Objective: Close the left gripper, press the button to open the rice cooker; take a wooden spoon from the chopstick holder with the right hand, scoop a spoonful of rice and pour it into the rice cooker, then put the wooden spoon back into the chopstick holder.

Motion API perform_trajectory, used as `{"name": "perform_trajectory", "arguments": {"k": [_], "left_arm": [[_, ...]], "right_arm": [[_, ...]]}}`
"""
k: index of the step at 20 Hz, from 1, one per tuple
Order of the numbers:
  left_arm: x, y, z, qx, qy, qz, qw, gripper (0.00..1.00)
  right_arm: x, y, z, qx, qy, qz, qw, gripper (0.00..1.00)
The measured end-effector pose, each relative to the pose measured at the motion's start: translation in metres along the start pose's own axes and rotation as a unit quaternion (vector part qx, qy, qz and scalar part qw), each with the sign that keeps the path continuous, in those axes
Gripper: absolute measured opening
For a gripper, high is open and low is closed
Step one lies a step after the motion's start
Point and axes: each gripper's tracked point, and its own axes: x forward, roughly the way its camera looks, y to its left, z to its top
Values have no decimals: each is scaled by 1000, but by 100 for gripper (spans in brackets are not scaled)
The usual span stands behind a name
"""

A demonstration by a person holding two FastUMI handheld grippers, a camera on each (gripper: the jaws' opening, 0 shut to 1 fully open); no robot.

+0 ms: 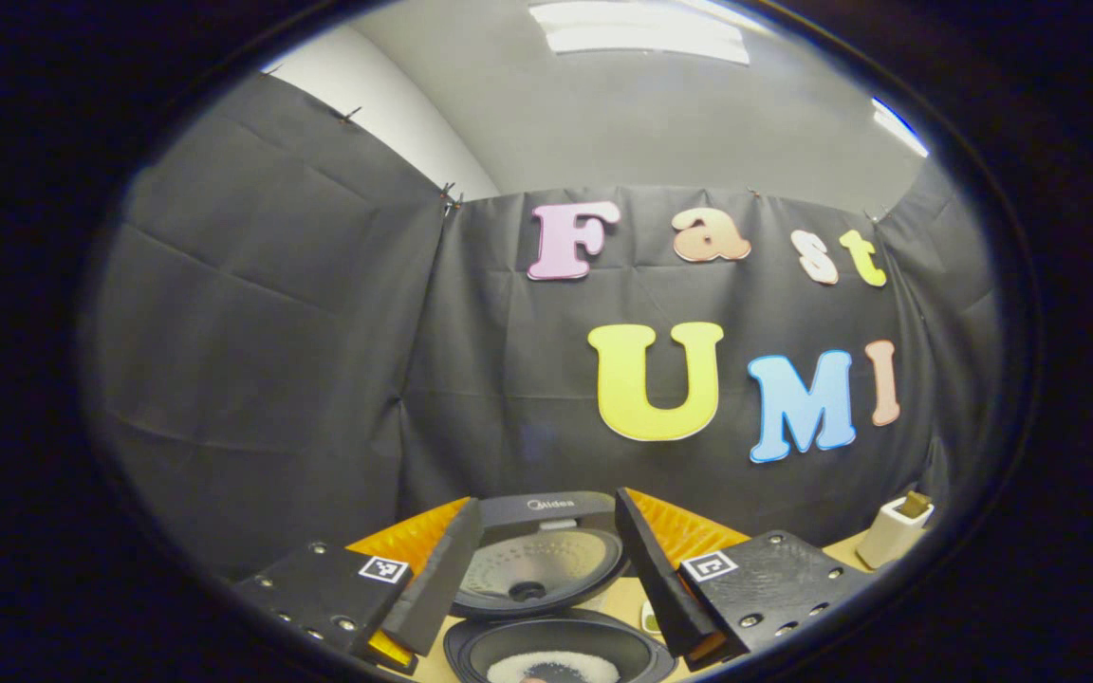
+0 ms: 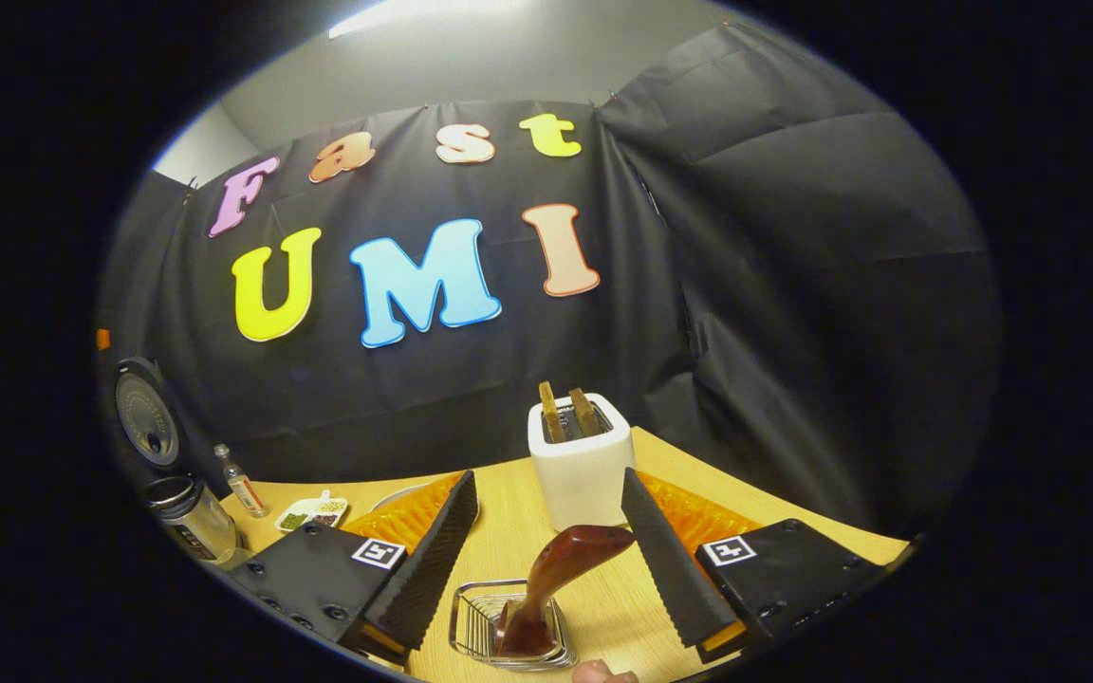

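The right gripper [image 2: 546,541] hangs wide open, holding nothing, above the dark reddish wooden spoon [image 2: 556,579] standing tilted in the wire chopstick holder [image 2: 475,626]. The left gripper [image 1: 546,560], jaws also spread and empty, hovers over the open black rice cooker [image 1: 546,579], white rice [image 1: 551,666] in its pot.

Wooden spoon [image 2: 561,579] leans in wire chopstick holder [image 2: 475,621]; rice cooker [image 1: 546,588] open.

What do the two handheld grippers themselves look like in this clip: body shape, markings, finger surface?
Both match. The left gripper and right gripper each have two flat black blocks studded with screws, each carrying a square black-and-white tag. The long, tapering fingers have ribbed, serrated inner faces. No cables or sleeves are visible.
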Motion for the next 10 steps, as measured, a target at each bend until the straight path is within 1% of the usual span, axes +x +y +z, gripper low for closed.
{"name": "perform_trajectory", "arguments": {"k": [1,3,5,6,7,10], "left_arm": [[14,-1,4,-6,4,-2,1000,88],[41,-3,7,-3,14,-4,1000,88],[70,4,9,8,25,8,1000,88],[85,7,5,15,33,18,999,88],[97,6,1,24,42,18,999,88],[122,5,-22,52,73,26,996,88]], "right_arm": [[-8,4,4,-2,-11,9,1000,98],[-21,4,6,-10,-33,12,999,97],[-33,7,-6,-28,-29,15,999,98],[-40,9,-11,-32,-25,19,999,98],[-46,11,-14,-37,-24,24,999,98],[-57,9,-18,-39,-32,19,999,98]]}}
